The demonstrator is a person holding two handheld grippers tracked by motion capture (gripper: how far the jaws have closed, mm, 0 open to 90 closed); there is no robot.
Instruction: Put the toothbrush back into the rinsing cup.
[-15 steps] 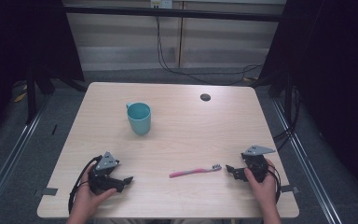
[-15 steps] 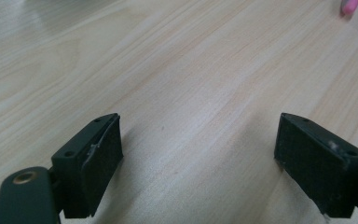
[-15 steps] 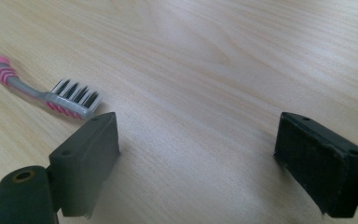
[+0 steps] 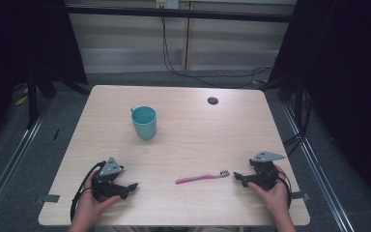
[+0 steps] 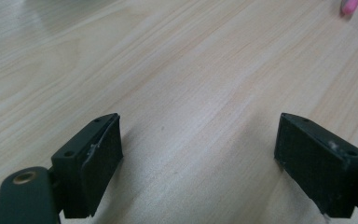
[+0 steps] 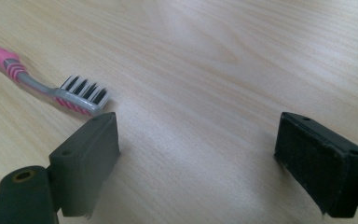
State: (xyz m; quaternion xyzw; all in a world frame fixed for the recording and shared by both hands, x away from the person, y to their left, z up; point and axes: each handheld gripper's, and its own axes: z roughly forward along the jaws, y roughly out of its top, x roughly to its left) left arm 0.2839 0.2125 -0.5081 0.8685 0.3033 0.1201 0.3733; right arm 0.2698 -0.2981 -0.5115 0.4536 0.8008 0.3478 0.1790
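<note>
A pink toothbrush [image 4: 202, 178] lies flat near the table's front edge, bristle head pointing right. My right gripper [image 4: 236, 177] rests on the table just right of that head, open and empty. In the right gripper view the bristles [image 6: 81, 95] lie just beyond the left jaw of the right gripper [image 6: 196, 163], outside the gap. My left gripper [image 4: 131, 186] rests at the front left, open, pointing right toward the brush handle. In the left gripper view only bare wood lies between the jaws of the left gripper [image 5: 198, 158], and the pink handle end [image 5: 349, 5] shows far off.
A teal cup [image 4: 145, 122] stands upright left of the table's middle, handle to the left. A small black disc [image 4: 213, 100] sits in the tabletop near the far edge. The wooden table [image 4: 183, 145] has dark curtains and floor rails on both sides.
</note>
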